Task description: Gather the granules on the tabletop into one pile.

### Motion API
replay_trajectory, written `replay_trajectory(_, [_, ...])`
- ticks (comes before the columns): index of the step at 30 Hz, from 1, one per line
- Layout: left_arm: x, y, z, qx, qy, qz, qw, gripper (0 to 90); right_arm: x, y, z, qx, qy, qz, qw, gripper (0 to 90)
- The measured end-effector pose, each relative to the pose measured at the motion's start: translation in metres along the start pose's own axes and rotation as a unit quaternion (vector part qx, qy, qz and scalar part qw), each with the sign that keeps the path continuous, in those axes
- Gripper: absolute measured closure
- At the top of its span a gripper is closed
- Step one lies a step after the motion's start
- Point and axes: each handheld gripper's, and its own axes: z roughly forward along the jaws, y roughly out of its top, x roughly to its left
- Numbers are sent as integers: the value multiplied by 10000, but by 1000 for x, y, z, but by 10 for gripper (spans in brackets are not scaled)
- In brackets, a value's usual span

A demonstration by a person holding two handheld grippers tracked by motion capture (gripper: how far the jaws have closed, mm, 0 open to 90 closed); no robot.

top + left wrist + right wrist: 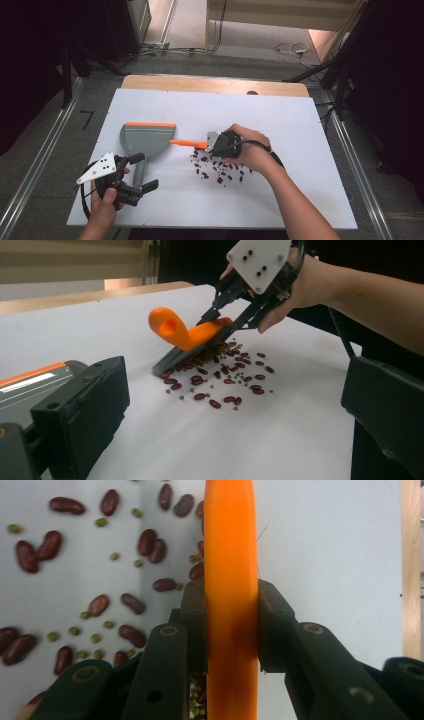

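So I had the orange brush [192,335] clamped in my right gripper [232,625], both jaws pressed flat against the sides of its handle, which ran straight up the middle of the right gripper view. Seen from my left gripper's camera, the brush was tilted with its grey bristles down on the white table [300,130], right at the near edge of the spilled beans [225,377], and its curled orange handle end stuck up toward the left. The beans were a loose scatter of dark red ones mixed with tiny green ones, lying under and just beside my right hand [250,150]; from above, most of them sat on my side of the brush. The grey dustpan [145,140] with the orange lip lay to the left of the pile, close to the handle tip but not touching the beans. My left gripper [140,172] was at the dustpan's handle with its jaws standing apart on either side of it, not squeezing anything that I could see; in its own view the two black jaws were wide with bare table between them.
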Motion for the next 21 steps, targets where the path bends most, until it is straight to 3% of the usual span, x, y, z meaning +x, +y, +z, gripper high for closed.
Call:
replay_trajectory(14, [1, -1, 1, 34, 10, -6, 10000, 1, 15, -3, -10, 7, 65, -129, 9999, 689])
replay_trajectory(20, [2, -2, 1, 47, 32, -6, 10000, 1, 8, -3, -16, -145, -54, 142, 9998, 689])
replay_trajectory(21, [2, -2, 1, 56, 34, -1, 10000, 1, 5, -2, -16, -199, -97, 103, 9997, 689])
